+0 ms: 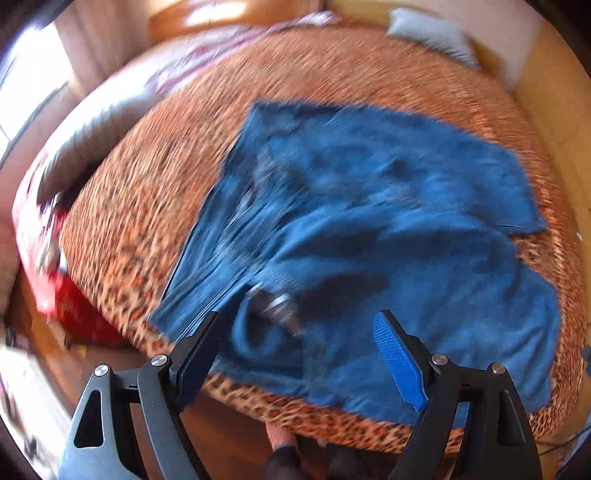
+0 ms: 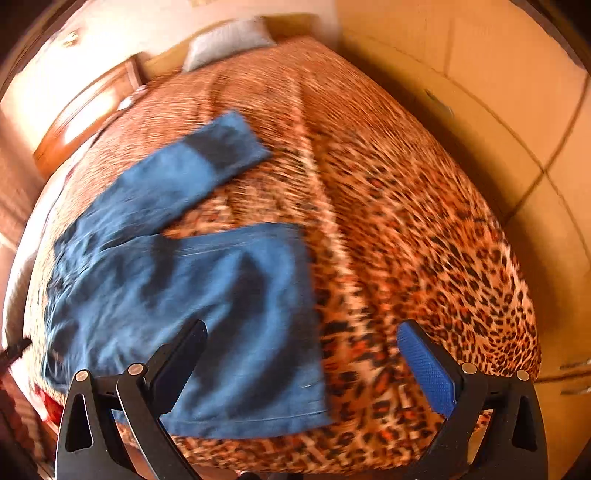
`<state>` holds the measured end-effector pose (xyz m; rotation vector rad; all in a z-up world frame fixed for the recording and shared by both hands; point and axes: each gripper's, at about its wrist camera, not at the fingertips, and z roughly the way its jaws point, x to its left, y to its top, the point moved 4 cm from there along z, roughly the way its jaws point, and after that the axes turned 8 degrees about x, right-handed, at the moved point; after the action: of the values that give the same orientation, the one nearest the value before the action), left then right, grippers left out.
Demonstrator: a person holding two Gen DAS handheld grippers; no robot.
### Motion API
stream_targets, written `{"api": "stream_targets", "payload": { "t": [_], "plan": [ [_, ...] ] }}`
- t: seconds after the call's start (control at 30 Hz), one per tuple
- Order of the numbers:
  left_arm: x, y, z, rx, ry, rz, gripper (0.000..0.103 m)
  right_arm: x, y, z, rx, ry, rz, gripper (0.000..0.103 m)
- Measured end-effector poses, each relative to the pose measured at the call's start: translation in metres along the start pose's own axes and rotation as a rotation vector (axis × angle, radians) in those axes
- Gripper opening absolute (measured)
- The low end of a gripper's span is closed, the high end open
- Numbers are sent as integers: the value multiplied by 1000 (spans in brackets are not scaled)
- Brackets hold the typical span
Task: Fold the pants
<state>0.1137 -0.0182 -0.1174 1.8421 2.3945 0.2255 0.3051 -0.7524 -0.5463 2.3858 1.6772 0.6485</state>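
Blue jeans (image 1: 369,229) lie spread on a leopard-print bed (image 1: 155,206), the waistband and button near the front edge and the two legs splayed apart. My left gripper (image 1: 299,321) is open and empty, hovering above the waist end. In the right wrist view the jeans (image 2: 177,288) lie at the left, one leg reaching to the back, the other with its hem near the front edge. My right gripper (image 2: 301,332) is open and empty above that hem and the bedcover (image 2: 406,229). Both views are motion-blurred.
A grey pillow (image 1: 432,33) lies at the bed's head by a wooden headboard (image 1: 207,18). Grey and red bedding (image 1: 66,236) is heaped on the bed's left side. A tan wall (image 2: 498,110) runs along the right. The wooden floor (image 1: 229,435) lies below the front edge.
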Motion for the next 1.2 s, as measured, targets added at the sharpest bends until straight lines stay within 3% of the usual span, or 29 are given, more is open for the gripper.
{"api": "stream_targets", "payload": {
  "t": [0.1,0.2,0.33,0.4,0.43,0.5,0.57,0.63,0.67,0.73,0.77,0.83,0.9,0.93,0.97,1.0,1.07,1.13,1.2],
  "plan": [
    [27,4,19,93,-7,-109,83,-14,7,28,75,61,27,103],
    [43,10,39,171,-13,-172,83,-3,13,54,124,88,-12,103],
    [53,19,73,277,-48,-234,82,27,19,88,196,46,-94,102],
    [56,25,91,322,-72,-275,73,41,16,98,208,13,-150,98],
    [55,29,97,339,-76,-284,70,49,14,97,190,4,-192,91],
    [52,37,100,341,-83,-267,51,64,10,92,185,-13,-280,26],
    [42,46,99,322,-81,-201,42,67,9,81,200,19,-273,4],
    [34,49,106,343,-53,-114,38,55,7,77,192,-34,-268,5],
    [31,50,111,374,-35,-71,38,43,4,85,236,-74,-236,7],
    [29,55,107,403,-77,-4,35,30,5,81,253,-17,-136,8],
    [29,59,99,407,-124,35,35,29,7,75,259,-4,-107,17],
    [34,73,78,369,-200,85,35,31,19,56,234,31,-77,25],
    [39,104,54,251,-222,124,40,38,41,37,170,88,-64,47],
    [41,130,47,178,-192,129,48,42,50,32,146,100,-64,64],
    [42,150,46,133,-167,120,68,49,69,28,104,127,-61,73],
    [43,173,49,92,-132,90,77,55,83,30,87,153,-54,73],
    [43,217,75,71,-131,19,77,67,114,45,82,211,-24,73],
    [34,248,112,149,-150,-37,75,80,146,71,92,234,26,73],
    [29,267,159,237,-181,-99,67,82,170,100,118,199,76,72]
  ]
}}
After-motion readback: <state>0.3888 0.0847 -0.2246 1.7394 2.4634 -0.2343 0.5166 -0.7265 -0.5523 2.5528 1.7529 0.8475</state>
